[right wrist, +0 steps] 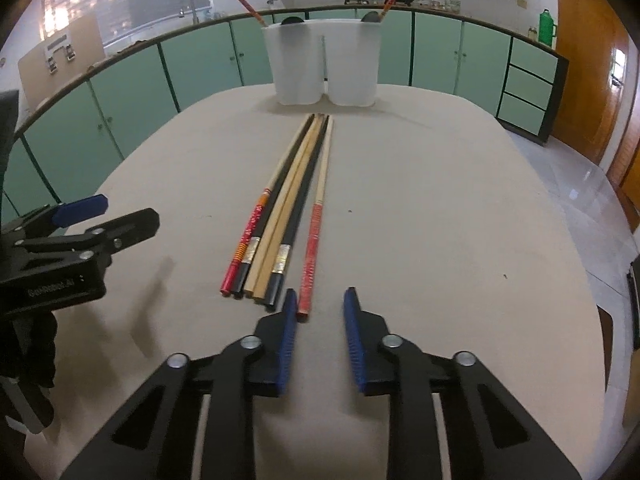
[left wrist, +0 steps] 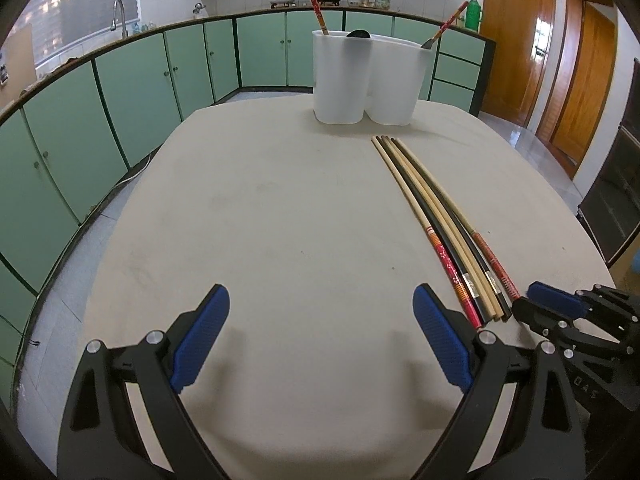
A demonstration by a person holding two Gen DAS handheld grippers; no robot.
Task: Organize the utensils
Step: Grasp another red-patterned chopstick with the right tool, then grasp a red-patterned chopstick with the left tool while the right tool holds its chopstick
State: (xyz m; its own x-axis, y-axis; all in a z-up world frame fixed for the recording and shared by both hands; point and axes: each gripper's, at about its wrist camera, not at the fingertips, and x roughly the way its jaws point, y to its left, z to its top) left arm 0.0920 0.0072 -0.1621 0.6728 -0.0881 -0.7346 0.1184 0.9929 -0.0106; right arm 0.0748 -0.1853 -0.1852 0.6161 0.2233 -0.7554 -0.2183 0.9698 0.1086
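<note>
Several chopsticks (right wrist: 288, 200) lie side by side on the beige table (right wrist: 440, 200), tips toward a white two-compartment holder (right wrist: 320, 64). A red-handled chopstick (right wrist: 312, 248) lies a little apart on their right. Its near end sits just inside the left finger of my right gripper (right wrist: 321, 306). The jaws stand narrowly apart and the right pad is clear of it. My left gripper (left wrist: 320, 308) is open over bare table, left of the chopsticks (left wrist: 440, 216). The holder (left wrist: 360, 80) has a red chopstick (left wrist: 314, 0) in one compartment and another (left wrist: 448, 26) in the other, with dark spoon heads showing.
The left gripper (right wrist: 128, 210) shows at the left edge of the right wrist view. The right gripper (left wrist: 532, 304) sits at the chopsticks' near ends in the left wrist view. Green cabinets (left wrist: 120, 100) and a counter ring the table; wooden doors (left wrist: 520, 40) stand at the right.
</note>
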